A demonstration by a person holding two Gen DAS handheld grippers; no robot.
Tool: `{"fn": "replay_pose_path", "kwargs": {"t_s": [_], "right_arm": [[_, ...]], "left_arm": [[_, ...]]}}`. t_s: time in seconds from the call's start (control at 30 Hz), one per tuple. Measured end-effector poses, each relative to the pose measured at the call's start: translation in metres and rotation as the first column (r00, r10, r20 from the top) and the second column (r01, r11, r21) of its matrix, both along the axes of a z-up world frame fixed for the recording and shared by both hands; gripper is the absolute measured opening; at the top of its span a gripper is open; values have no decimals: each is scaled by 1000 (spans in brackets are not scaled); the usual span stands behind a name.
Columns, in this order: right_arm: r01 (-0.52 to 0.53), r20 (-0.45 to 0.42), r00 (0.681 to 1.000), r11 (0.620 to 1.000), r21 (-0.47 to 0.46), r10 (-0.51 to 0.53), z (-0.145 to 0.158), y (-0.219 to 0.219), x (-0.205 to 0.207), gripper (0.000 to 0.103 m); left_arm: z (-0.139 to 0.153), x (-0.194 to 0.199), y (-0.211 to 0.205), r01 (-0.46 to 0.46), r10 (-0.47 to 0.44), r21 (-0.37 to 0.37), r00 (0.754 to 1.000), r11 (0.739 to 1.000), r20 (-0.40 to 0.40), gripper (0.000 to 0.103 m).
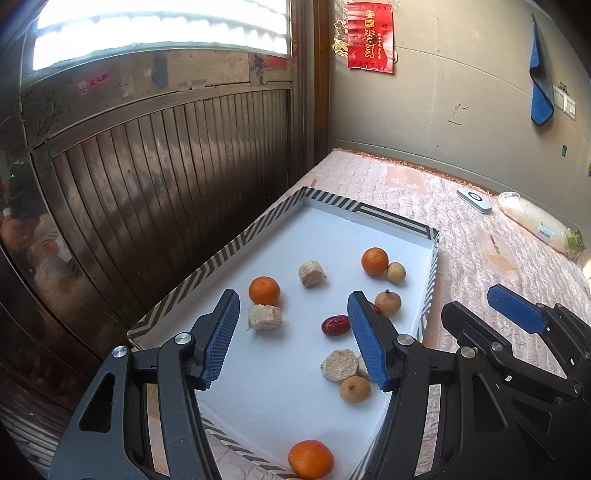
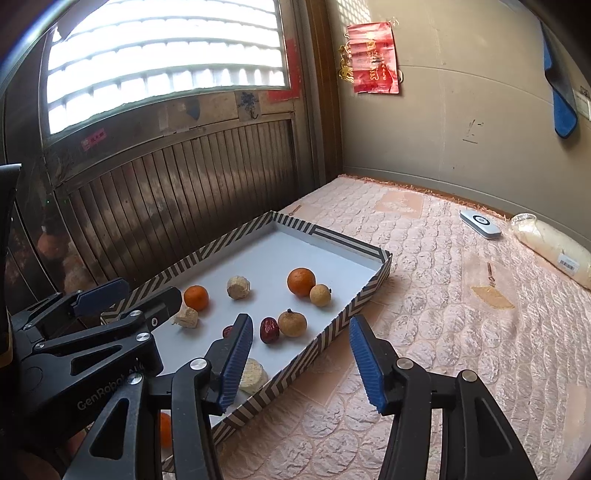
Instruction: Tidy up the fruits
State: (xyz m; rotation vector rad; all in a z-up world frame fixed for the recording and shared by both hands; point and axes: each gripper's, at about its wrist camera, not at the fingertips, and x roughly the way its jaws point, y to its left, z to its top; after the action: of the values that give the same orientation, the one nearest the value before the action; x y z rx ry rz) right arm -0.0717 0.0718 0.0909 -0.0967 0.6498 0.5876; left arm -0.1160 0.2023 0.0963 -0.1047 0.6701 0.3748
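Home bedroom: quilted mattress (image 2: 443,295), wall charm (image 1: 370,37)

wall: red poster (image 1: 370,36) hung; blue cloth (image 1: 541,88) hanging, right
door (image 1: 166,162): dark slatted panel, bright window (image 1: 159,29) above
quilt (image 2: 461,314): pink; white device (image 2: 480,223) near wrapped white bundle (image 2: 554,249)
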Motion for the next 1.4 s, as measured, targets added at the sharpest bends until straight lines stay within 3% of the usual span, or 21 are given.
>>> {"fn": "replay_pose_path", "kwargs": {"t_s": [1.4], "right_arm": [[-20,-20,1000,999,-29,20,-11,15,4,53]], "left_arm": [[-8,6,9,-14,14,-3,1000,1000,-17,61]]}}
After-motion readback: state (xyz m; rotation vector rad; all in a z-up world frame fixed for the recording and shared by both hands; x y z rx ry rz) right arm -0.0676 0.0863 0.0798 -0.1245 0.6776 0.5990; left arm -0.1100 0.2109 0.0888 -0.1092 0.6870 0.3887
